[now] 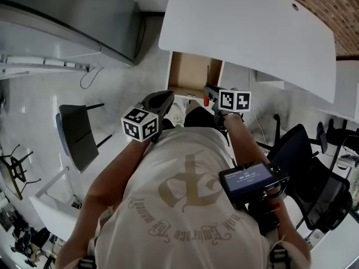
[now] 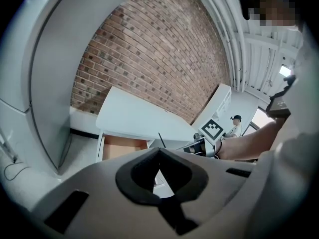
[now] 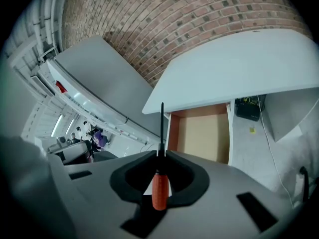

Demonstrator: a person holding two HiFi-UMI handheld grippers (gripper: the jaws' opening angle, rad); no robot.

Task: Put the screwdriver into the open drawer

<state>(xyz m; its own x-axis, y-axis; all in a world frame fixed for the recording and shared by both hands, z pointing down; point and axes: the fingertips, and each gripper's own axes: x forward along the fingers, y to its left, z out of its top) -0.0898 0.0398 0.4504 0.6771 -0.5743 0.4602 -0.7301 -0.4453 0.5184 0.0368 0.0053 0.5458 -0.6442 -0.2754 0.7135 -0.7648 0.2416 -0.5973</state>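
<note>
The screwdriver [image 3: 159, 187] has an orange handle and a thin black shaft. My right gripper [image 3: 162, 154] is shut on it where shaft meets handle, with the tip pointing toward the open drawer [image 3: 204, 133]. In the head view the right gripper [image 1: 208, 89] hovers at the front edge of the wooden-bottomed drawer [image 1: 190, 72], the shaft over its right side. My left gripper [image 1: 167, 97] sits just left of it, near the drawer's front. In its own view the left gripper [image 2: 158, 151] is shut with nothing in it, and the drawer [image 2: 122, 147] lies ahead.
The drawer hangs under a white desk [image 1: 252, 32] against a brick wall [image 3: 199, 19]. A black chair [image 1: 78, 133] stands at left and an office chair [image 1: 314, 172] at right. A grey panel [image 1: 73, 15] is at back left. A black box with cables [image 3: 246, 108] sits on the floor.
</note>
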